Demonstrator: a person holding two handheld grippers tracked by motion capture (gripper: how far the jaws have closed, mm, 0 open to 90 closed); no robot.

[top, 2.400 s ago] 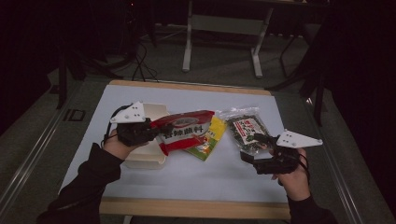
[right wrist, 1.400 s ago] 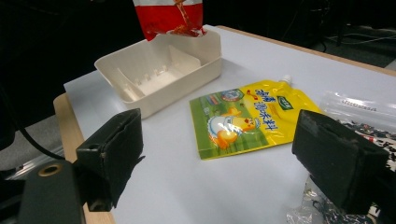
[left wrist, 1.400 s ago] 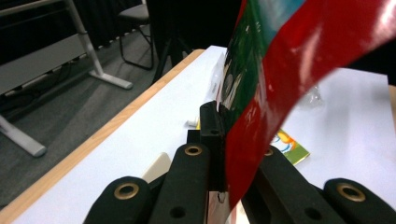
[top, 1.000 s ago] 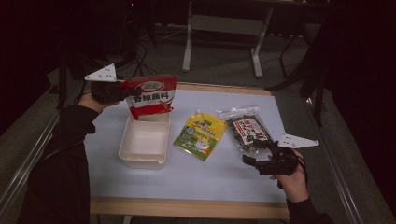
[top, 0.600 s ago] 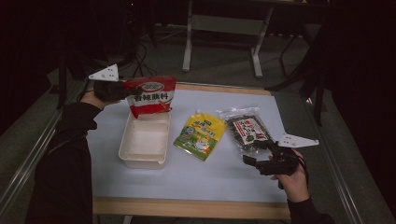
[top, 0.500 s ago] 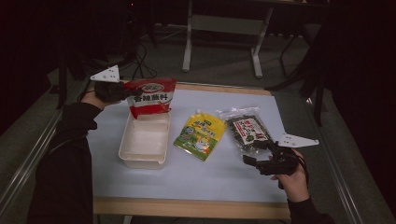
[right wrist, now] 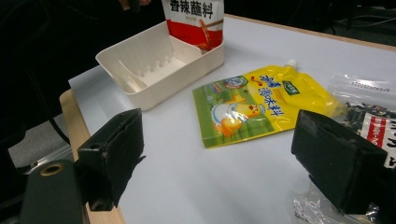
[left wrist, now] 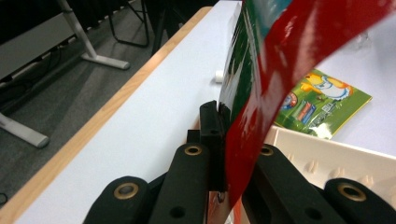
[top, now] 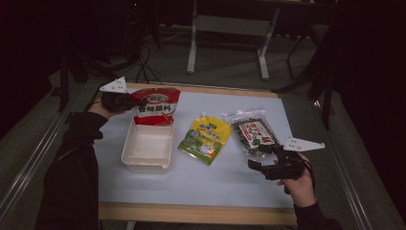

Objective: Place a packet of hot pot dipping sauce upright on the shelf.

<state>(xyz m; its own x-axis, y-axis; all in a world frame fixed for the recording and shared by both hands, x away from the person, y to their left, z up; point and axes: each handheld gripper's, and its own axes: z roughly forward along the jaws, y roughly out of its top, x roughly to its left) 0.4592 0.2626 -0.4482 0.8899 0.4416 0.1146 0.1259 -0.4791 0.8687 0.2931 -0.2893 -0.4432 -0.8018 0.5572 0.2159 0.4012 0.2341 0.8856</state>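
A red sauce packet (top: 155,104) hangs upright over the far end of a white plastic tray (top: 128,152), its lower edge dipping inside the rim. My left gripper (top: 130,101) is shut on the packet's left edge. In the left gripper view the jaws (left wrist: 222,116) pinch the red packet (left wrist: 280,70) above the tray (left wrist: 327,156). My right gripper (top: 263,159) is open near the front right, beside a dark seaweed bag (top: 253,134). Between its spread jaws (right wrist: 224,158) nothing is held. A yellow-green pouch (top: 206,140) lies flat between the tray and the bag.
The right gripper view shows the yellow pouch (right wrist: 252,107), the tray (right wrist: 159,95), the red packet (right wrist: 194,18) and the seaweed bag (right wrist: 373,123). The light table sheet ends at a wooden front edge (top: 191,213). Stand legs and cables lie on the floor beyond.
The left gripper lifted the red packet off the table and pouch, and has since lowered it toward the tray's far end. The right gripper has stayed where it was.
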